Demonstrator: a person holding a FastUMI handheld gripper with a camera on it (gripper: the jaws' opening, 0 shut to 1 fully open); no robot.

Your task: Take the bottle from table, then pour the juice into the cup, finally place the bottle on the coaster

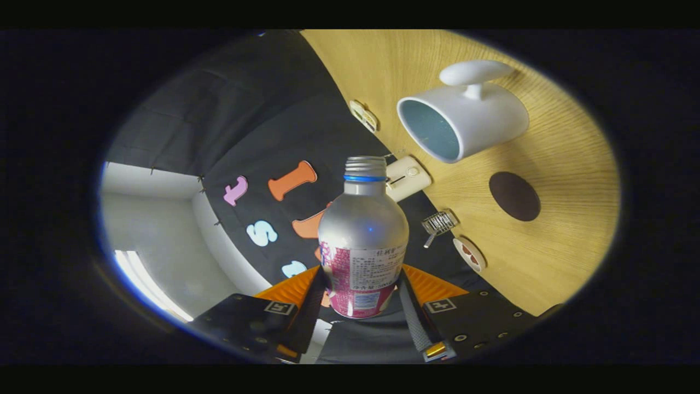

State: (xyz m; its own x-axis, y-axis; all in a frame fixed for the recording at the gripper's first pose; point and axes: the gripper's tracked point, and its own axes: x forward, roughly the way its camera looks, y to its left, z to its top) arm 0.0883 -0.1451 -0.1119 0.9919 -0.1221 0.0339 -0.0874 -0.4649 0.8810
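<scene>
One bottle point(362, 241) with unreadable label clamped between my gripper point(362, 293) fingers, one cup point(465, 123), one coaster point(514, 196) beyond.

Gripper point(362, 284) with square tag markers, screwed plates, ribbed inner faces

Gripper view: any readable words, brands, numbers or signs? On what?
Pink-and-white label on the silver metal bottle, which the gripper is shut on: printed lines, too small and blurred to read.
Square black-and-white marker on the gripper body: a pattern, no words.
White ceramic cup: no text.
Dark round coaster: no text.
Small items at the edge of the wooden table: too small to tell.
</scene>
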